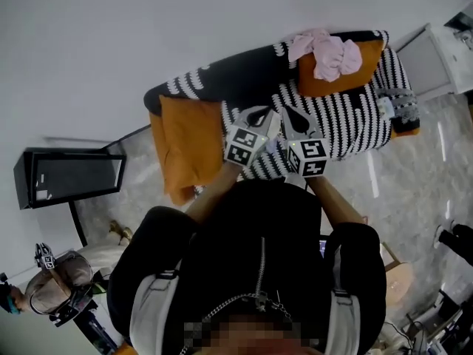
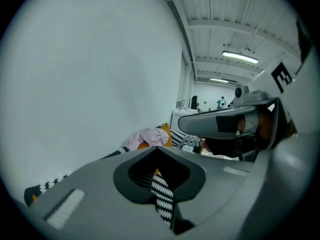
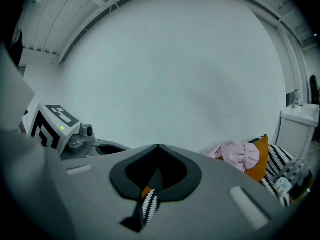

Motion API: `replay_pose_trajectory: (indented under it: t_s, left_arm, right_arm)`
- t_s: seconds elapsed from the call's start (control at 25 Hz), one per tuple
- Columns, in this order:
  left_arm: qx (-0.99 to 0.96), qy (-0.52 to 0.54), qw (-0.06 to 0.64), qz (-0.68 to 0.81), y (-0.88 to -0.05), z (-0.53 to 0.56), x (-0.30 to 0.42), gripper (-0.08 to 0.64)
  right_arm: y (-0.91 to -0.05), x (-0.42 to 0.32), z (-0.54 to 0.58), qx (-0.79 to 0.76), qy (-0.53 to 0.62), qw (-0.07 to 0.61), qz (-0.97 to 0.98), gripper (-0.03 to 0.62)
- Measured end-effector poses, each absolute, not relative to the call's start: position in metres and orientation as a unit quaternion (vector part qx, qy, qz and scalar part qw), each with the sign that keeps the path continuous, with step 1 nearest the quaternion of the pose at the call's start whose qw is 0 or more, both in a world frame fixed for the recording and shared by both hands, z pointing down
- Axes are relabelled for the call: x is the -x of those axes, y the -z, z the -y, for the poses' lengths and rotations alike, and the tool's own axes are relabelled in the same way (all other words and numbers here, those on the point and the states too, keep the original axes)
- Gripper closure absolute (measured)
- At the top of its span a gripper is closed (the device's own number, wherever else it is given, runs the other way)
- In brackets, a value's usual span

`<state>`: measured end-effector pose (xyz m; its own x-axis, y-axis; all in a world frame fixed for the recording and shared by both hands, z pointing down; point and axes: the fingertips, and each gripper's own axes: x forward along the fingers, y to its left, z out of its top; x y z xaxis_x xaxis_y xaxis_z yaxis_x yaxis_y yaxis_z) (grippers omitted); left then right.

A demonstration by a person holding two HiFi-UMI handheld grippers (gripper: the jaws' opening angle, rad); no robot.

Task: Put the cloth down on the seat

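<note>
A crumpled pink cloth (image 1: 325, 54) lies on the orange cushion (image 1: 336, 80) at the right end of the striped sofa, against the backrest. It also shows in the left gripper view (image 2: 147, 136) and the right gripper view (image 3: 235, 155). My left gripper (image 1: 260, 112) and right gripper (image 1: 290, 114) hang side by side over the black-and-white striped seat (image 1: 355, 120), well short of the cloth. Each has its jaws together with nothing held, the left (image 2: 157, 148) and the right (image 3: 159, 145) alike. Only stripes show past the jaw tips.
A second orange cushion (image 1: 188, 143) rests at the sofa's left end. A small grey striped item (image 1: 403, 103) sits on the right armrest. A black cabinet (image 1: 70, 176) stands left, a white unit (image 1: 436, 58) right. Another person (image 1: 52, 283) is at lower left.
</note>
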<state>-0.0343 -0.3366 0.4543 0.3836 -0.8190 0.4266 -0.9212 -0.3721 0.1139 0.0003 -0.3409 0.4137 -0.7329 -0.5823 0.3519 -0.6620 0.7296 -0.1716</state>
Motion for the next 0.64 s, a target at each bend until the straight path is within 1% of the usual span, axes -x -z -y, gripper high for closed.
replay_pose_trajectory:
  t_s: [0.64]
  left_arm:
    - [-0.804,-0.155,0.169,0.549,-0.453,0.337,0.047,0.551]
  right_arm:
    - [-0.411,-0.012,0.336,-0.333,-0.137,0.146,0.921,0.592]
